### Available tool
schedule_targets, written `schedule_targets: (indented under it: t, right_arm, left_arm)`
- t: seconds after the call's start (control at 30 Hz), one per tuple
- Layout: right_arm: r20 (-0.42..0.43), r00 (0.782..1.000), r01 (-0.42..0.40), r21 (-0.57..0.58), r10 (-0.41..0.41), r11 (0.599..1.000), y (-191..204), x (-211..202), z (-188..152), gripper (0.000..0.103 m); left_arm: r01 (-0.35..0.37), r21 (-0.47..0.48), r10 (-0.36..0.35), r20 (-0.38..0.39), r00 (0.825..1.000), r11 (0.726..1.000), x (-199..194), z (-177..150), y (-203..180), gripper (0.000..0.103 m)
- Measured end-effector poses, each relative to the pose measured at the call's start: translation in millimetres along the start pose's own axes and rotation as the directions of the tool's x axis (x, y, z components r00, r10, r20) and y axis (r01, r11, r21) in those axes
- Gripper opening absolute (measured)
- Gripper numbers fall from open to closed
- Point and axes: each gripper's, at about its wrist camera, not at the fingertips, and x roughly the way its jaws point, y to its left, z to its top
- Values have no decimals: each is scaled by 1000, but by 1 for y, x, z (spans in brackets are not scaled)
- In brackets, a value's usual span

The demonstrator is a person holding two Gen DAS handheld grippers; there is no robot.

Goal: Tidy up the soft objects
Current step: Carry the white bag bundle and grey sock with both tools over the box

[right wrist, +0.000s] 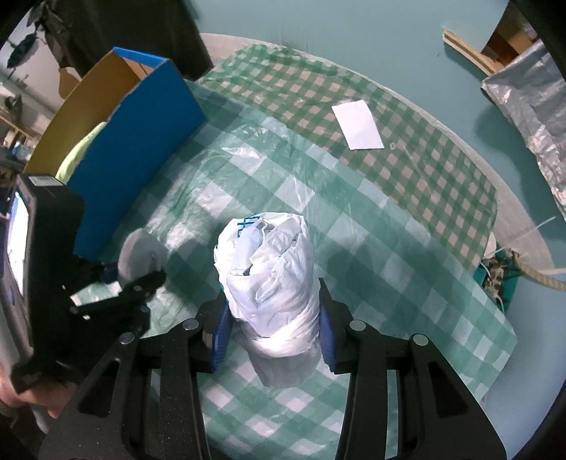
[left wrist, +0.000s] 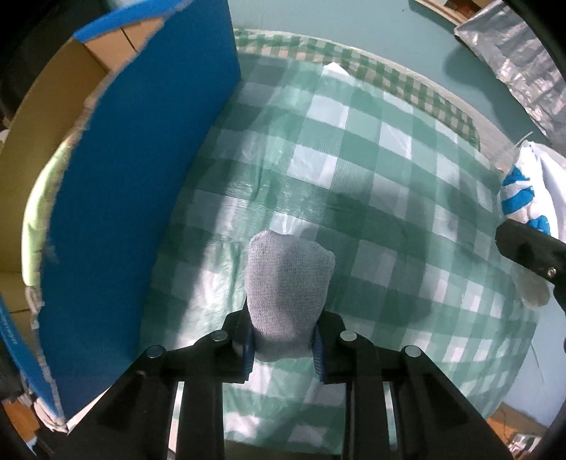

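Closest in the left wrist view, the left tool (left wrist: pixel 283 348) pinches a rolled grey knitted cloth (left wrist: pixel 288 286) between its blue pads (left wrist: pixel 248 350), the roll sticking forward above a counter spread with a translucent green-and-white checked plastic sheet (left wrist: pixel 353 148). In the right wrist view the same tool (right wrist: pixel 116 279) shows at the left edge, held by a hand whose fingers are only partly seen.

The right tool (right wrist: pixel 272 325) squeezes a bundled white plastic bag (right wrist: pixel 270 279) with blue print, its two blue pads (right wrist: pixel 327 329) pressed into the bag's sides (the bundle bulges above and below the grip). The bag is held above the middle of the checked sheet. From the left wrist view, the bag (left wrist: pixel 523 191) and a black tip of the right tool appear at the far right edge.

Farther left stands a blue cardboard box (right wrist: pixel 141 141) with a brown inside, its wall upright on the counter just beside the left tool. A pale green soft item (right wrist: pixel 81 152) lies inside it.

Beyond the sheet, a smaller-checked green tablecloth (right wrist: pixel 424 148) covers the counter's far part, and a white paper card (right wrist: pixel 357 124) lies flat on it. Farthest off, at the upper right past the counter's edge, is a crinkled silver foil sheet (right wrist: pixel 530 106) against a teal floor (right wrist: pixel 353 32).
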Motion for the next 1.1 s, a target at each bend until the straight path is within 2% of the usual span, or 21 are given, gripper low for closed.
schedule_targets:
  t: [0.47,0.77,1.1]
  right_arm:
    - [57,998,-29,33,28,999,23,-46,-11,41]
    - [89,995,-48,61,43,997,40,-68,-9,41]
    - [125,990,-75,64,67,995,67,-83,2,41]
  left_arm:
    - [-20,158,-4,150,989,987,-92,-12,23,26]
    - [-41,199,2,196,981,979,-130,-11,41,26]
    - [-51,185,11,210,978,981,-144,-6,75,26]
